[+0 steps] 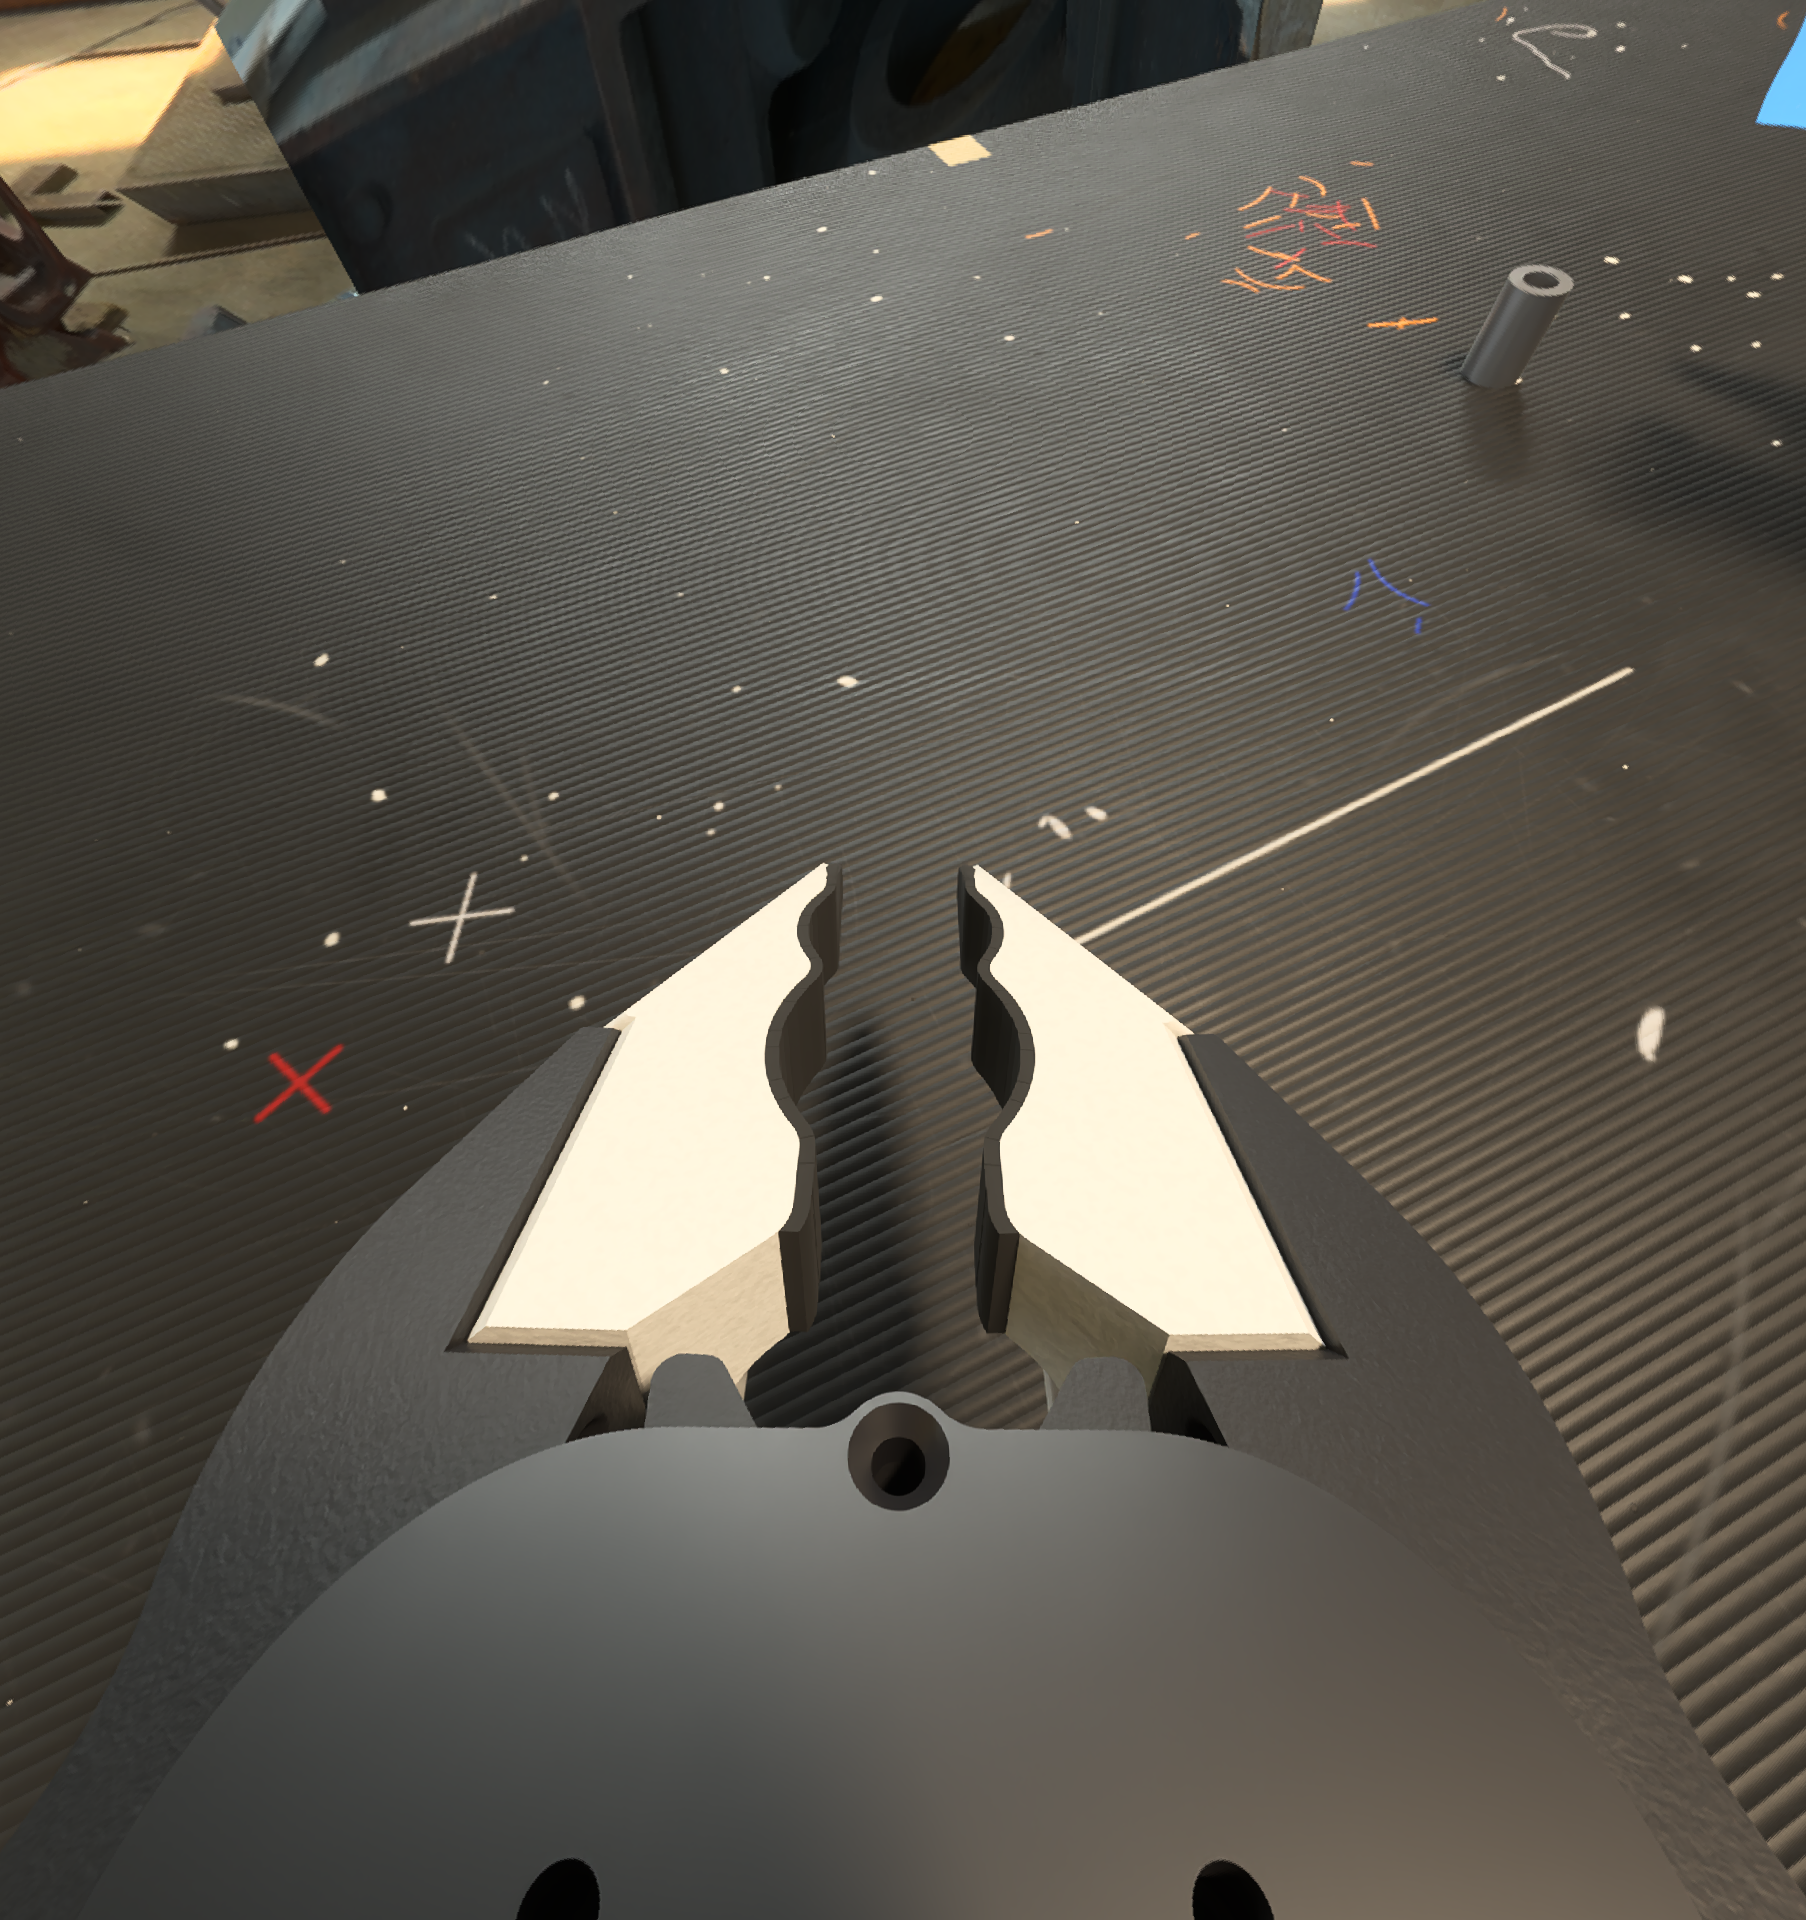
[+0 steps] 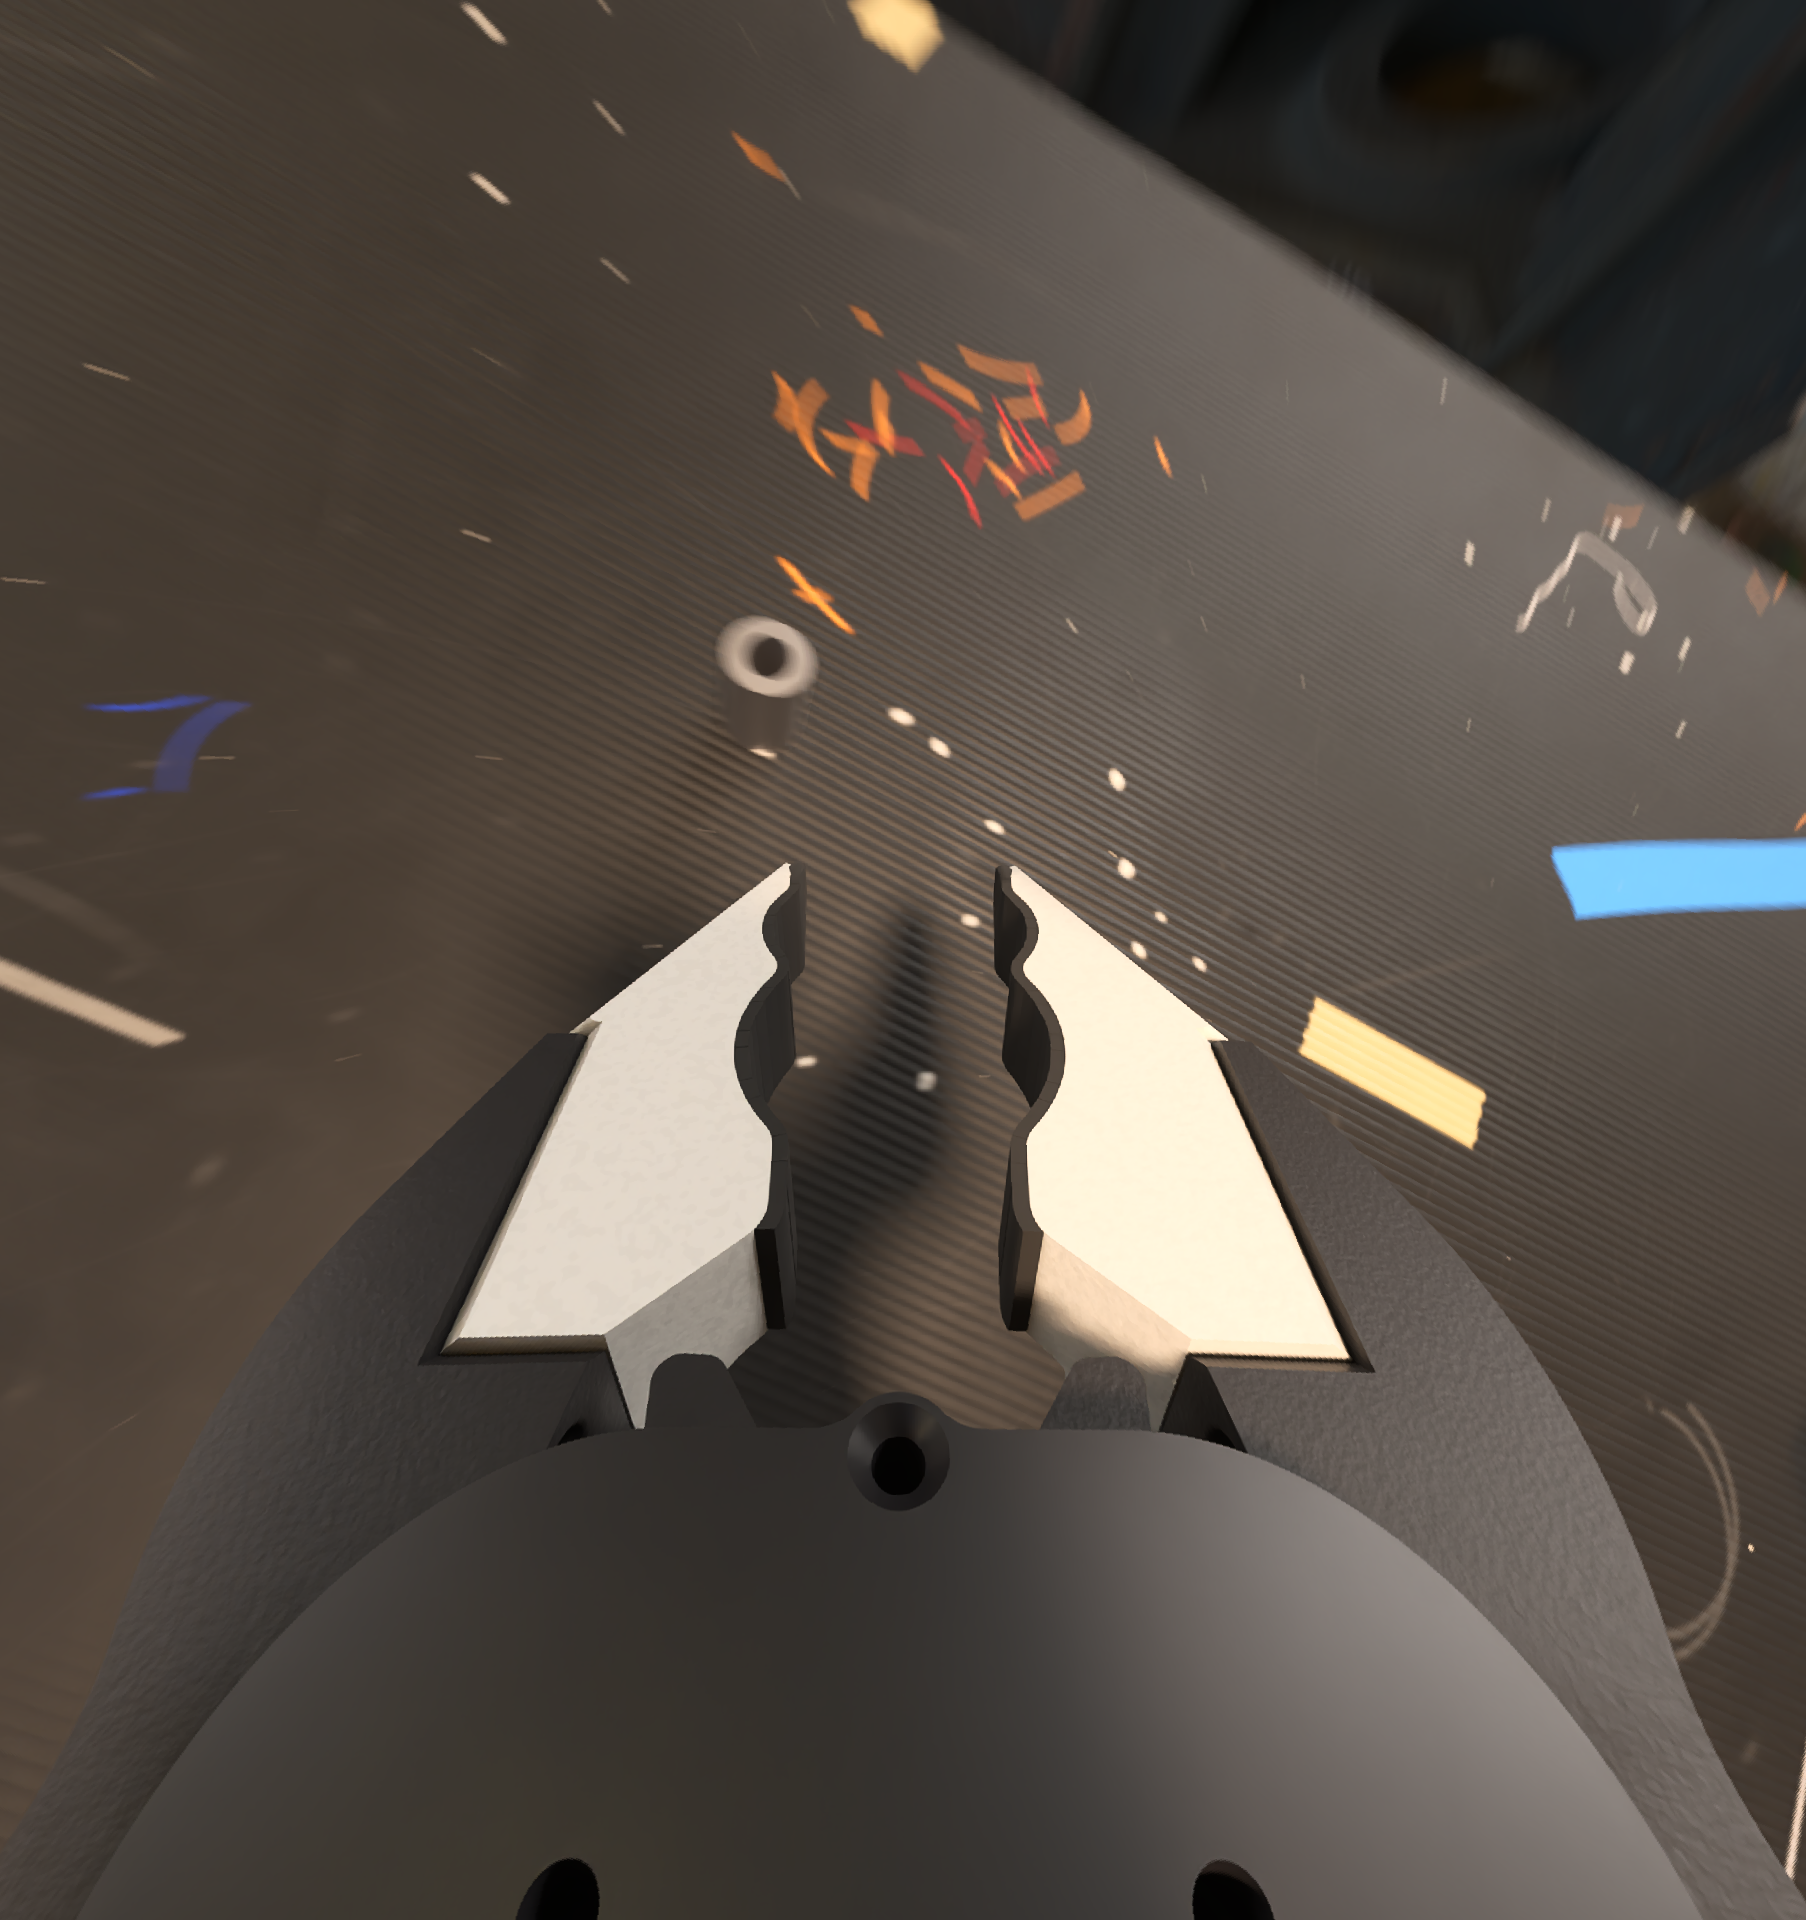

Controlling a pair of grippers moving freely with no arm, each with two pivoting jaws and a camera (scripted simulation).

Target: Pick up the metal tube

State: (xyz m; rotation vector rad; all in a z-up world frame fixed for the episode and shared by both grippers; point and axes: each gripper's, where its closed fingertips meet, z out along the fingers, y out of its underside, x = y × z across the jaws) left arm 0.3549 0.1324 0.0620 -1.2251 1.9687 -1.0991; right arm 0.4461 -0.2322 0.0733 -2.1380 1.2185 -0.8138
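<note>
Nearest in the right wrist view, the right gripper [image 2: 899, 904] hangs over the ribbed dark mat [image 2: 359, 935] with its jaws apart by a moderate gap and nothing between them, only bare mat and a few white specks. That gap looks suited to the tube's width, so it is probably set for the grasp. A tan tape strip [image 2: 1392, 1070] lies just to its right, and a blue strip [image 2: 1709, 878] sits farther right.

Ahead and a little left of the fingertips stands the tube [image 2: 764, 681], a short grey metal cylinder, upright on the mat with its open bore facing up. Seen almost from above, it suggests the gripper is tilted steeply downward, a pose that fits a top-down approach. The gripper is not yet lined up; it would need to shift forward and left to straddle the tube. Beyond the tube lies a cluster of orange and red scribbles [image 2: 940, 436].

In the left wrist view, the left gripper [image 1: 899, 904] hovers low with a narrower empty gap, pointing across the mat [image 1: 670, 520]. A red cross [image 1: 298, 1083] and a white line [image 1: 1356, 805] mark the mat nearby. The tube [image 1: 1514, 327] stands well apart, far up and right, so this gripper seems to be waiting aside.
</note>
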